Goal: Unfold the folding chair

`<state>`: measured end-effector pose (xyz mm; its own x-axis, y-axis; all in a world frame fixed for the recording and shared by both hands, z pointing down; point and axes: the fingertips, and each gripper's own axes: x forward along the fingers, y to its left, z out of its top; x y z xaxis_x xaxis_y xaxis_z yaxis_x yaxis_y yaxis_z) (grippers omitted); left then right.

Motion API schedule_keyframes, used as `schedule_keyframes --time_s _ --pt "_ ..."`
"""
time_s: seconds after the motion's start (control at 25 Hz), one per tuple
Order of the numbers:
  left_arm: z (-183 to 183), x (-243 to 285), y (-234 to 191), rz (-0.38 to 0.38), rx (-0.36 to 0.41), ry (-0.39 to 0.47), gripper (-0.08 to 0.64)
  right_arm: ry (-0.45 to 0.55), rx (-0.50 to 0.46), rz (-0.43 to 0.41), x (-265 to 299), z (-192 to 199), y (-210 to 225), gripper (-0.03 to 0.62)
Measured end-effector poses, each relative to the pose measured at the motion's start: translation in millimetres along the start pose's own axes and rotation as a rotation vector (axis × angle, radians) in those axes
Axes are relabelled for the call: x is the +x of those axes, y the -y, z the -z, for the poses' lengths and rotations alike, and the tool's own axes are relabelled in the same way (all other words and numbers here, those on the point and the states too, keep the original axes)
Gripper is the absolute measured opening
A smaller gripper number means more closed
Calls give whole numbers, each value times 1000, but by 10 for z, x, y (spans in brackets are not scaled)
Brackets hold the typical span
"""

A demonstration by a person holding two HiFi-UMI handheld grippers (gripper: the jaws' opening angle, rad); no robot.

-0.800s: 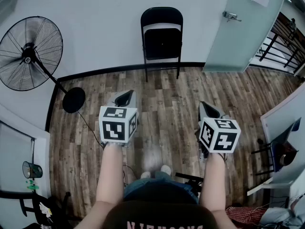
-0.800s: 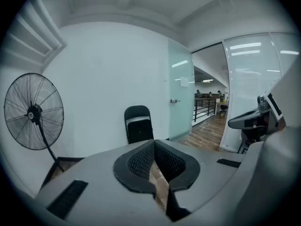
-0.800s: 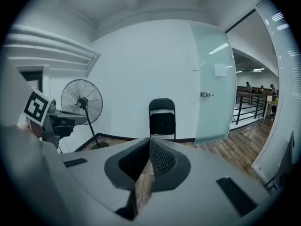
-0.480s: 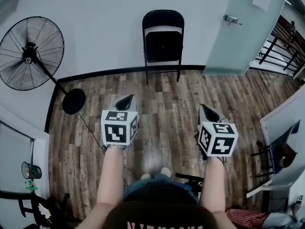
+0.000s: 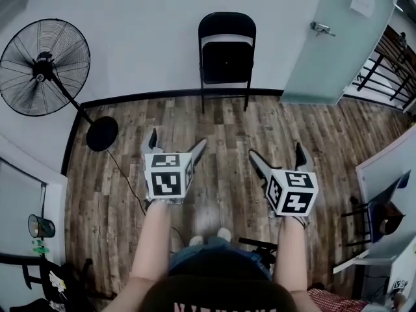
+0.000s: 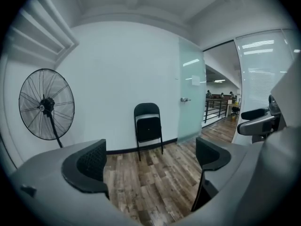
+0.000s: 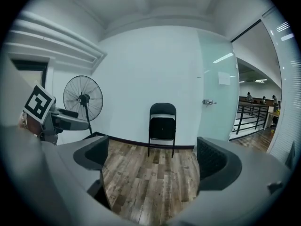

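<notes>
**One chair folded at the wall**

One black chair (image 5: pixel 226 54) stands folded against the far wall, well apart from you. Your left gripper (image 5: pixel 177 142) and right gripper (image 5: pixel 276 151) both gape wide, empty. One fan (image 5: pixel 44 67); the door (image 5: pixel 338 38) notice (image 5: pixel 362 3) is unreadable.

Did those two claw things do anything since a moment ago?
The left gripper and the right gripper both spread their jaws wide apart; earlier each pair was together. Neither holds anything. The folding chair stayed folded against the wall, and the fan kept its place.
</notes>
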<state>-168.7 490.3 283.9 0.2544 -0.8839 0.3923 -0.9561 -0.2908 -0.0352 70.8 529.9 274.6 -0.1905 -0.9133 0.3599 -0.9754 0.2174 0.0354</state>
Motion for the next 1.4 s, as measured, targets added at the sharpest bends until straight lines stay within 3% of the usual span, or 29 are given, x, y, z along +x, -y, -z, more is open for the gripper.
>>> schedule_keyframes --time_s 0.2,0.4,0.6,0.96,1.4 --pt "14 160 170 -7 -16 -9 572 -15 14 7 92 67 232 575" --pt "29 294 380 -17 -36 3 571 -14 11 -35 166 147 405 574" --pt "1 509 475 2 -36 8 571 -1 74 -102 335 177 594 572" --pt "-215 1200 144 -4 -73 10 569 -37 59 -76 1047 23 792 572" --pt "-843 2565 -594 29 -124 6 569 -40 54 -52 2485 -646 910 572"
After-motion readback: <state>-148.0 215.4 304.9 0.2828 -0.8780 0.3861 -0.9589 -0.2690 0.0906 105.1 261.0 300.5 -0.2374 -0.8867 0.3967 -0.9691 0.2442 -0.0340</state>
